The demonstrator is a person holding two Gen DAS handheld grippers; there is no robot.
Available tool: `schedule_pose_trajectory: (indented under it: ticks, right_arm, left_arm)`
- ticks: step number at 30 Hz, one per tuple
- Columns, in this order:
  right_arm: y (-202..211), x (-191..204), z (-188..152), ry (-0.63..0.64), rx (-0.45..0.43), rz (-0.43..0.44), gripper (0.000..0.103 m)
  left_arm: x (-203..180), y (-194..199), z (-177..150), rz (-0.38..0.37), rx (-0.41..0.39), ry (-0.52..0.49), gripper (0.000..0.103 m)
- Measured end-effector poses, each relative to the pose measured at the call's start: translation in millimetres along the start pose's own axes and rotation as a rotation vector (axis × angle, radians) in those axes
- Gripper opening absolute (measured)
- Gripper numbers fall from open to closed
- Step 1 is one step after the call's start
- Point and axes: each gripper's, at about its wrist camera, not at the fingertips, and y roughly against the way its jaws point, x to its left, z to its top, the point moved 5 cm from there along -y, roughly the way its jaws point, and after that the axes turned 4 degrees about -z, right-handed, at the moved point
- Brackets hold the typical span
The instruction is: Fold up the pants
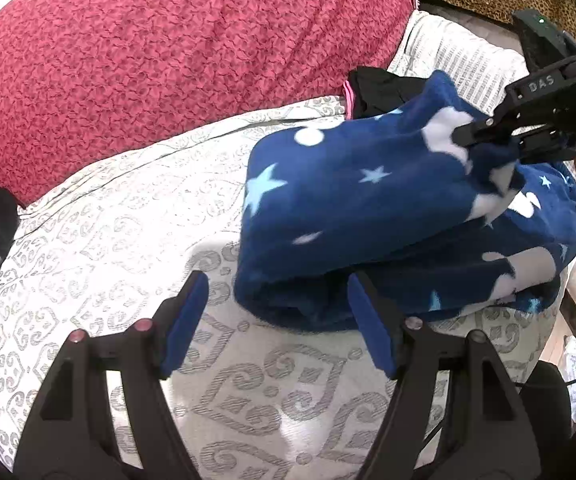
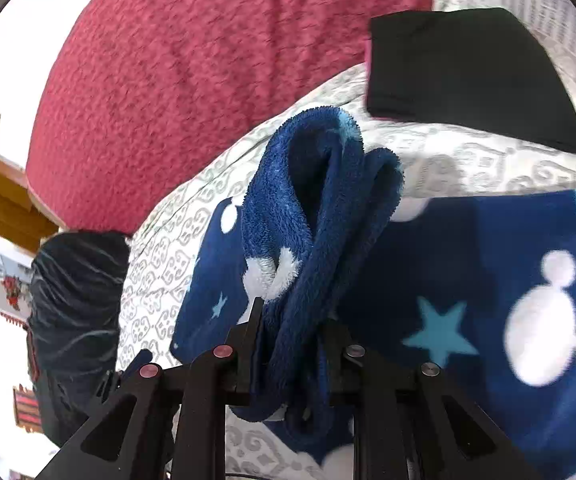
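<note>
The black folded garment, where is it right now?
The black folded garment lies on the patterned bedspread at upper right of the right wrist view, beyond the blue fleece pants and beside the red blanket.

Left wrist view: angled down along its claw [image 1: 278, 320], near the bed [image 1: 128, 216]; pants [image 1: 367, 208] toward 1 o'clock. Right wrist view: angled down, very close to the pants [image 2: 315, 240]. Shared: pants, bed, red blanket [image 1: 168, 60] at 11 o'clock.
</note>
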Motion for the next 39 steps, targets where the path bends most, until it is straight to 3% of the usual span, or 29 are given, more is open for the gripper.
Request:
schedule_pose_trajectory:
  ticks: [9, 17, 24, 30, 34, 36, 39]
  right_arm:
    - [23, -33, 0, -0.048, -0.012, -0.01, 0.021]
    - [19, -43, -7, -0.066, 0.004, -0.003, 0.021]
    - [28, -31, 6, -0.06, -0.029, 0.028, 0.021]
    - [37, -10, 13, -0.015, -0.053, 0.037, 0.021]
    - [46, -8, 11, -0.033, -0.069, 0.073, 0.021]
    - [52, -11, 9, -0.046, -0.082, 0.088, 0.02]
    - [56, -25, 6, -0.041, -0.111, 0.057, 0.017]
  left_arm:
    - [-19, -24, 5, 0.001, 0.037, -0.057, 0.073]
    - [-21, -48, 9, 0.02, 0.086, -0.031, 0.073]
    - [-27, -39, 4, -0.062, 0.087, -0.038, 0.073]
    - [-33, -56, 1, -0.023, 0.113, -0.062, 0.073]
    - [-10, -72, 1, 0.087, 0.148, 0.047, 0.073]
    - [5, -69, 0, 0.074, 0.141, 0.123, 0.073]
    - [15, -61, -5, 0.083, 0.131, 0.145, 0.073]
